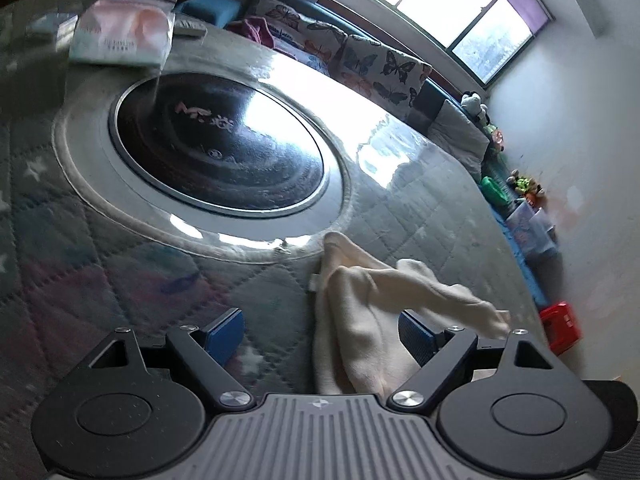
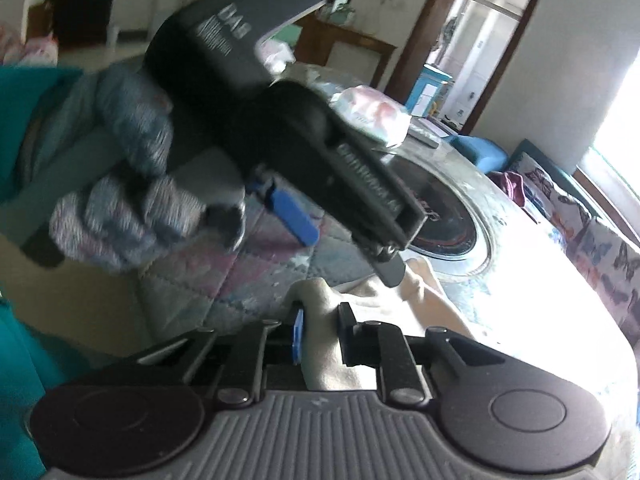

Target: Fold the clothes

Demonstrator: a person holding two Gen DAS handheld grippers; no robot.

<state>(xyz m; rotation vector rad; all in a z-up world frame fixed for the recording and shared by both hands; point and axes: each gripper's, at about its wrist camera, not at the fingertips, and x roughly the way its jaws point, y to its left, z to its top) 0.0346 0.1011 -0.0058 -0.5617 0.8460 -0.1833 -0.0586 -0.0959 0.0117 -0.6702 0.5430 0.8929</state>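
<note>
A cream garment lies bunched on the quilted table cover, near the round black cooktop. My left gripper is open above it, with the cloth between and under its blue pads and one fold draped over the right pad. In the right wrist view my right gripper is shut on a fold of the same cream garment. The left gripper also shows there, held by a gloved hand, hovering above the garment with its jaws apart.
A round black cooktop is set in the table. A tissue pack and a remote lie at the far side. A butterfly-print sofa, toys and a red box lie beyond the table edge.
</note>
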